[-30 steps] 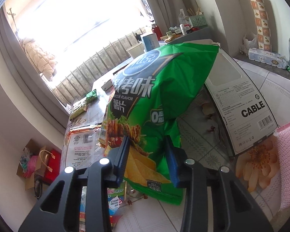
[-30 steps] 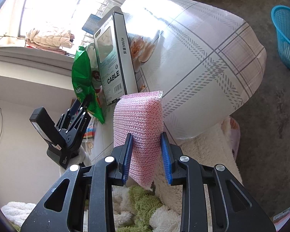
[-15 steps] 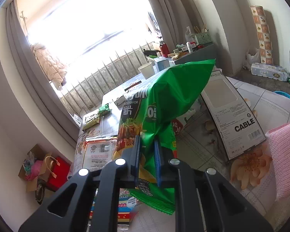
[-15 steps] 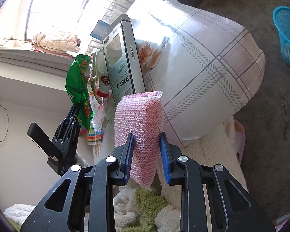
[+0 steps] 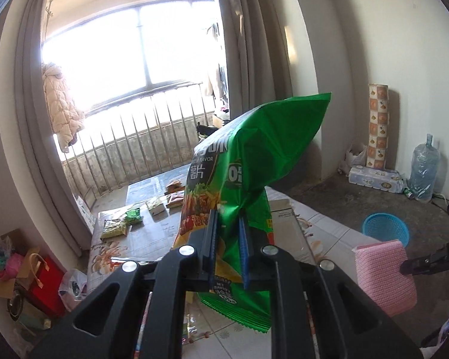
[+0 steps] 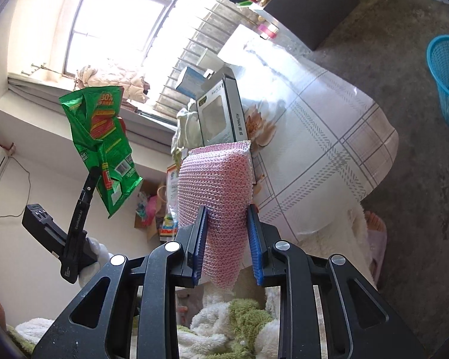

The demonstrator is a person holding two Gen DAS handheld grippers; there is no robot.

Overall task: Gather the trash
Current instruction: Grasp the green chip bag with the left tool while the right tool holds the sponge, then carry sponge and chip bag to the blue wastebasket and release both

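Left gripper [image 5: 228, 249] pinches green "FLAVOR" chip bag [image 5: 254, 161]; right gripper [image 6: 228, 246] pinches pink sponge [image 6: 215, 179].

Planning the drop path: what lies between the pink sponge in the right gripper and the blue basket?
Only bare grey floor: in the left wrist view, nothing sits between the pink sponge and the blue basket.
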